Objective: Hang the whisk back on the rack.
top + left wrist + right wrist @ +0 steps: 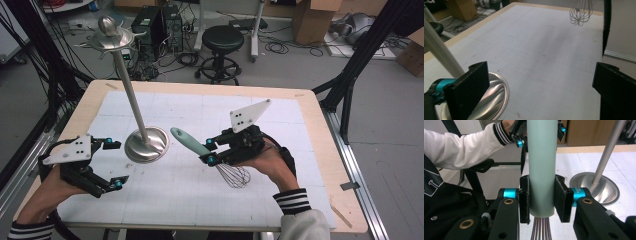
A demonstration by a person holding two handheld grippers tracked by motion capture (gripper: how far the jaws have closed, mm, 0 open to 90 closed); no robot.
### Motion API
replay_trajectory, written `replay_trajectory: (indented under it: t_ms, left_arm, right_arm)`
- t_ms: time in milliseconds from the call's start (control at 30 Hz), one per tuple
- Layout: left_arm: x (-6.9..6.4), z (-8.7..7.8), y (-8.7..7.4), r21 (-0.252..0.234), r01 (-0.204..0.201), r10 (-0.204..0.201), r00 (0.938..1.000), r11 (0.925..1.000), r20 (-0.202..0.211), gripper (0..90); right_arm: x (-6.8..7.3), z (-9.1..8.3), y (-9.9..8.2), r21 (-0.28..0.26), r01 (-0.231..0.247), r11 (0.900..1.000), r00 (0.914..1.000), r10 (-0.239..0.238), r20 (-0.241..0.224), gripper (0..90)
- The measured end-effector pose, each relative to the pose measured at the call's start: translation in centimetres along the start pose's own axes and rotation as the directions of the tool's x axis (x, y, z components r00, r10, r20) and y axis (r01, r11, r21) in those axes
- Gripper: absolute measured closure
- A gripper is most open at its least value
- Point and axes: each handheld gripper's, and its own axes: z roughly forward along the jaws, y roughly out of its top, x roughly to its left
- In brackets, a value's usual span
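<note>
From the high view I see my right gripper clamped on the pale green handle of the whisk, handle pointing toward the stand, wire loops trailing back under my hand. My left gripper sits wide open just beside the stand's round base, holding nothing.

In the left gripper view its jaws stand far apart over the bare mat; the stand's base lies by the left jaw and the whisk's wires hang well ahead.

In the right gripper view both jaws press flat against the whisk handle, wires below, the stand's pole off to the right.

I judge I'm carrying the whisk; hanging it on the stand's top likely comes next, calling for a lift and turn
</note>
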Motion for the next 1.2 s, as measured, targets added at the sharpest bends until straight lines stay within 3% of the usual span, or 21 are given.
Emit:
replay_trajectory:
  t_ms: [233, 567, 767, 900, 1200]
  left_arm:
    - [-0.3, 0.7, 2.3, -0.009, -0.029, 0.029, 0.9978, 0.9996, 0.060, 1.7]
    - [-0.9, 2.3, 5.0, -0.021, -0.082, 0.084, 0.9880, 0.9964, 0.129, 1.7]
    - [-1.2, 3.4, 6.1, -0.038, -0.103, 0.108, 0.9830, 0.9939, 0.149, 1.7]
    - [-1.3, 3.9, 6.8, -0.037, -0.091, 0.096, 0.9800, 0.9951, 0.174, 1.7]
    - [-1.6, 5.0, 8.4, -0.032, -0.112, 0.117, 0.9696, 0.9931, 0.215, 1.7]
  right_arm:
    - [0.0, 0.1, 0.0, 0.000, -0.004, 1.0000, 0.9999, 0.004, -0.016, 69.4]
    - [0.1, 0.6, -0.1, -0.002, 0.008, 1.0000, 0.9992, -0.008, -0.039, 69.4]
    - [0.2, 0.7, -0.1, -0.004, 0.015, 0.9999, 0.9987, -0.015, -0.049, 69.4]
    - [0.3, 0.9, -0.1, -0.003, 0.018, 0.9998, 0.9984, -0.018, -0.054, 69.4]
    - [0.3, 1.4, -0.2, -0.001, 0.024, 0.9997, 0.9971, -0.024, -0.072, 69.4]
